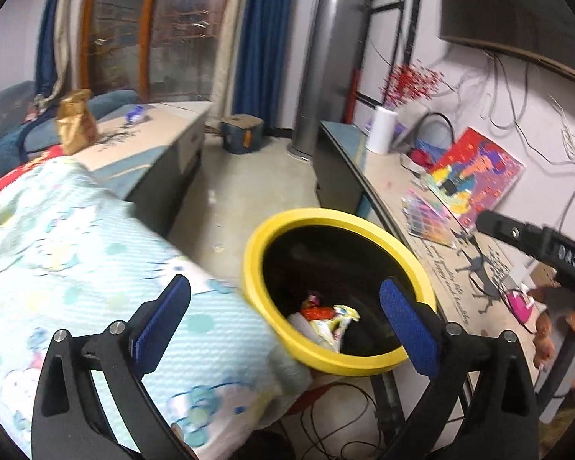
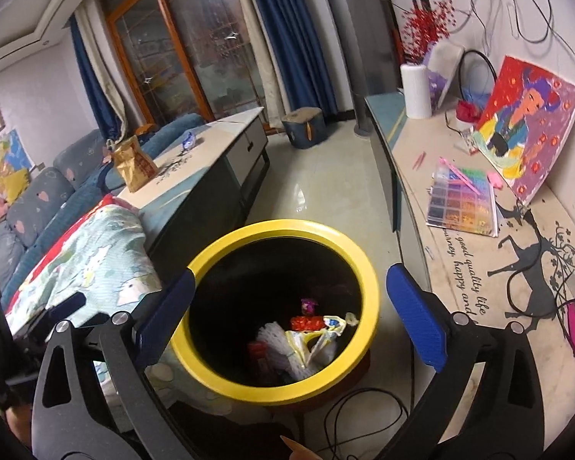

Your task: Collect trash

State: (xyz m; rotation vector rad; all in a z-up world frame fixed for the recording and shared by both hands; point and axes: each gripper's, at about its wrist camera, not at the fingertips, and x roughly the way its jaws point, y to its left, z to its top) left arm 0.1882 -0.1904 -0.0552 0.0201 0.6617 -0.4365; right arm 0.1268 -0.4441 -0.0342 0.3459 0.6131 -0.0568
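Observation:
A bin with a yellow rim [image 1: 326, 216] and a black inside stands on the floor between a couch and a long bench. Crumpled wrappers [image 1: 326, 320] lie at its bottom, also visible in the right wrist view as wrappers [image 2: 310, 329]. My left gripper [image 1: 285, 283] hangs open over the bin's left side, nothing between its blue pads. My right gripper [image 2: 292, 273] is open above the bin's rim [image 2: 287, 226], also empty. A gold paper bag [image 2: 134, 166] and a blue wrapper [image 2: 189, 138] sit on the low table.
A patterned blanket [image 1: 76, 253] lies left of the bin. The low table [image 2: 218, 142] stands beyond it. The bench [image 2: 460, 268] on the right carries a painting [image 2: 529, 122], a bead box [image 2: 462, 207] and a paper roll [image 2: 416, 90]. Cables [image 2: 364, 414] run on the floor.

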